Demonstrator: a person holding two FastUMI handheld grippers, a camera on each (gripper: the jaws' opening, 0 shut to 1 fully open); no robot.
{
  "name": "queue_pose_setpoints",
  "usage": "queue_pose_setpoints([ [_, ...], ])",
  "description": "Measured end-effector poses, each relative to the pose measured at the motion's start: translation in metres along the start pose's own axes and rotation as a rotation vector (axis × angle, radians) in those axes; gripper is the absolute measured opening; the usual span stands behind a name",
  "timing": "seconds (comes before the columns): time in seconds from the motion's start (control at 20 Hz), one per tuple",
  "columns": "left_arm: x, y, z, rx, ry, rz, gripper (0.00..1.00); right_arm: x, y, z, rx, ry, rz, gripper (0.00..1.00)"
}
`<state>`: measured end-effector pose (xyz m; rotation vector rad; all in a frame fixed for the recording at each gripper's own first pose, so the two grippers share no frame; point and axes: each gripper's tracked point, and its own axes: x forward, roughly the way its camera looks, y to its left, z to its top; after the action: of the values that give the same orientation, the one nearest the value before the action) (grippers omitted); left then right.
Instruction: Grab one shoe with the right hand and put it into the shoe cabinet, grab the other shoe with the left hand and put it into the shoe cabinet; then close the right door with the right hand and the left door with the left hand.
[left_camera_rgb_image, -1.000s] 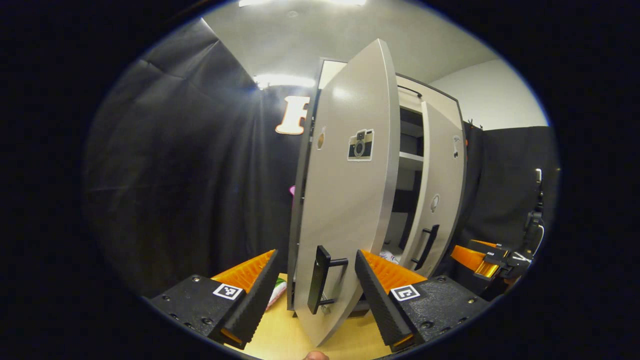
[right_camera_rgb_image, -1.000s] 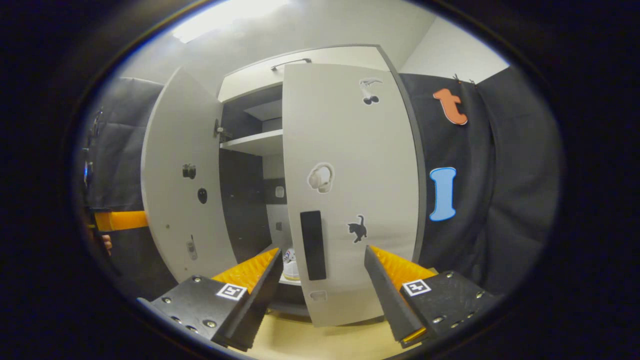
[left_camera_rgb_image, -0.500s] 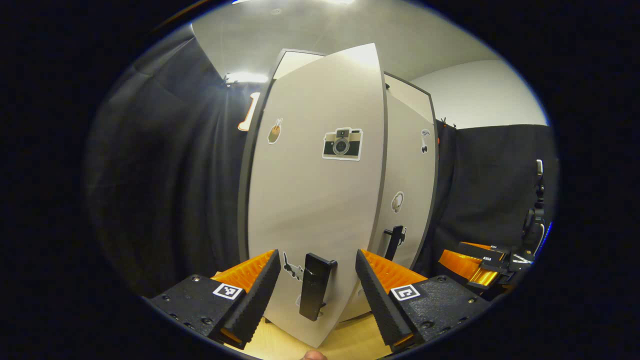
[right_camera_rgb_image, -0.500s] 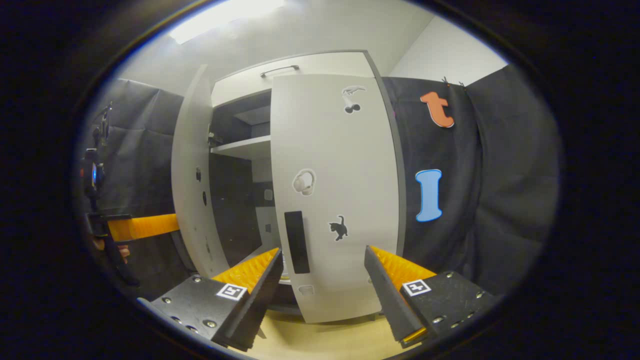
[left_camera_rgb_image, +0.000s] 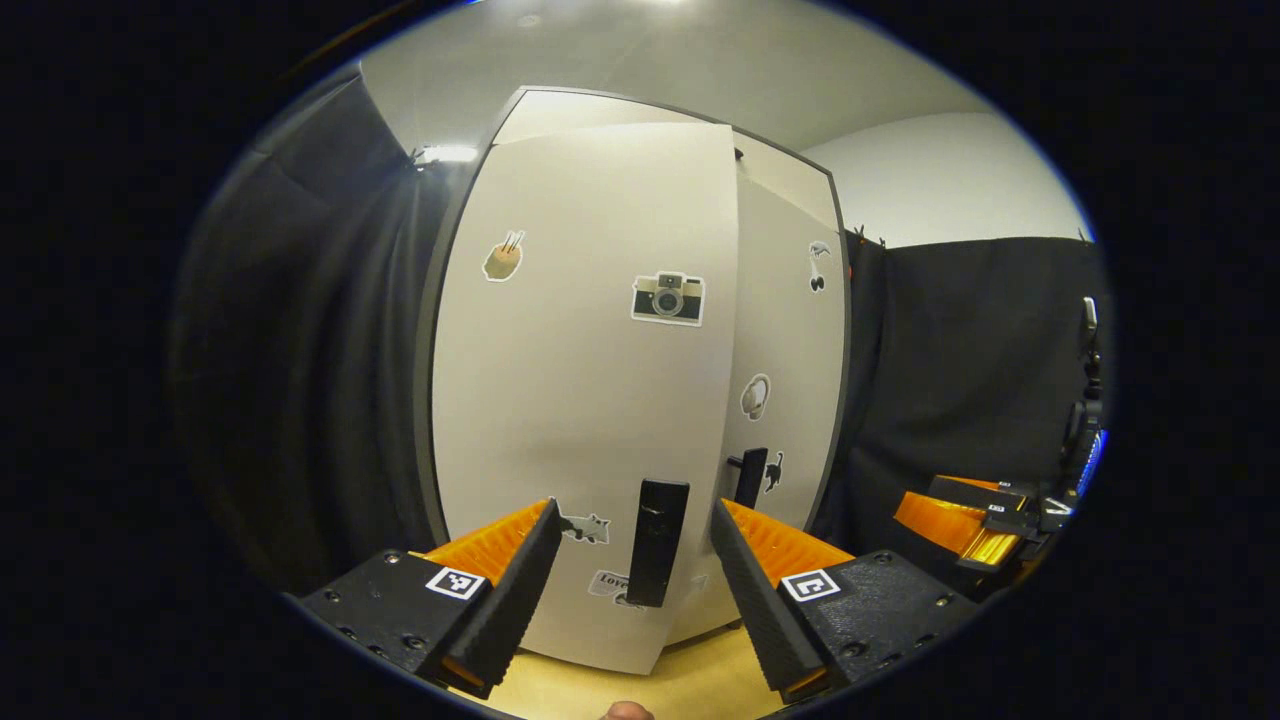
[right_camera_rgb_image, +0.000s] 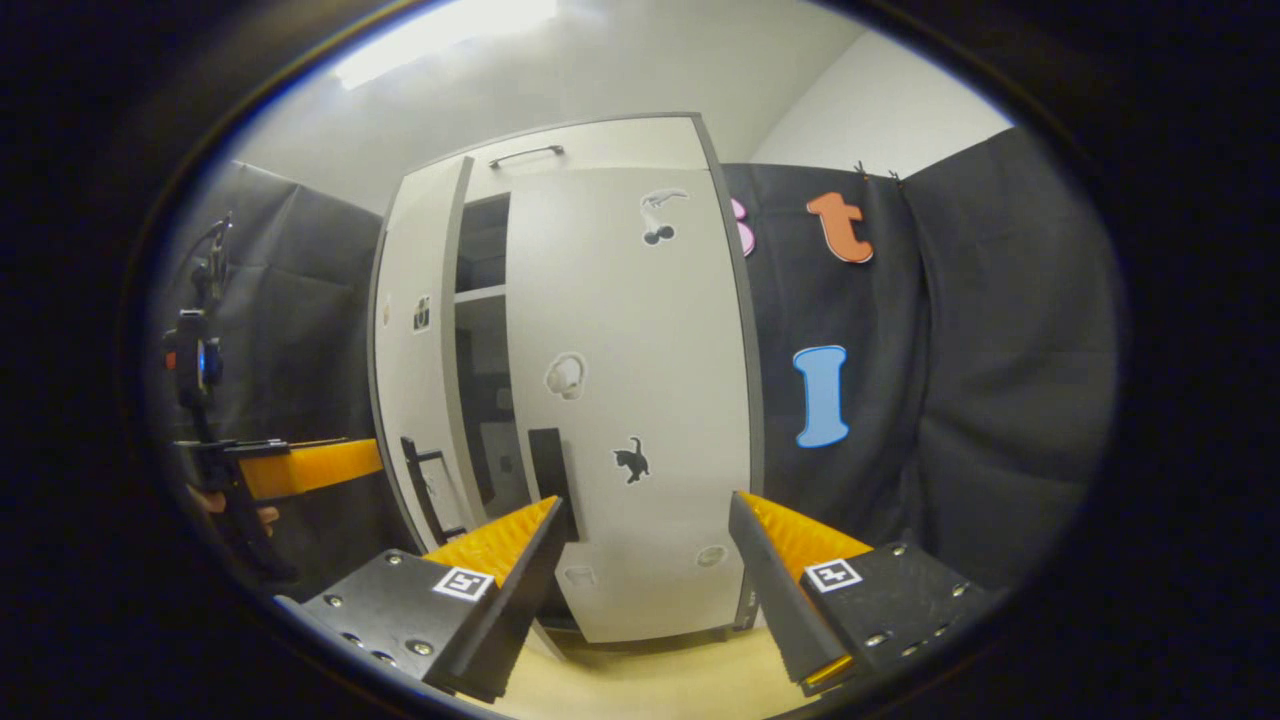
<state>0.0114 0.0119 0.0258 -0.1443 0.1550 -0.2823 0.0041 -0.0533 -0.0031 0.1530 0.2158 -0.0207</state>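
**Cabinet on a wooden floor**

A pale wooden floor (left_camera_rgb_image: 700, 670) carries the cabinet (left_camera_rgb_image: 600, 400). The cabinet's base stands directly on the boards, upright. In the right gripper view the floor (right_camera_rgb_image: 660, 680) runs under the cabinet (right_camera_rgb_image: 620, 400) toward the camera.

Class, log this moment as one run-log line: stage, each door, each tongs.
stage: closing doors | left door: nearly shut | right door: nearly shut, gap between | left tongs: open | right tongs: open

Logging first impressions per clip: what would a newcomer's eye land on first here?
The tall pale shoe cabinet in the middle, its sticker-dotted right door nearly shut and its left door still ajar, a dark gap between them in the right gripper view. Then a black door handle framed by the open left hand-held gripper.
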Motion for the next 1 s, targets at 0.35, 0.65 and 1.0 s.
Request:
queue_pose_setpoints([
  [0.35,0.002,-0.002,-0.001,0.001,0.003,0.009,0.92,0.007,-0.006,0.0,-0.002,0.0,0.009,0.97],
  [0.65,0.006,-0.001,-0.005,0.006,0.011,0.027,0.92,0.016,-0.012,-0.005,0.005,0.014,0.013,0.97],
  [1.0,0.011,-0.001,-0.007,0.005,0.015,0.046,0.92,0.026,-0.018,-0.006,0.015,0.013,0.018,0.98],
])
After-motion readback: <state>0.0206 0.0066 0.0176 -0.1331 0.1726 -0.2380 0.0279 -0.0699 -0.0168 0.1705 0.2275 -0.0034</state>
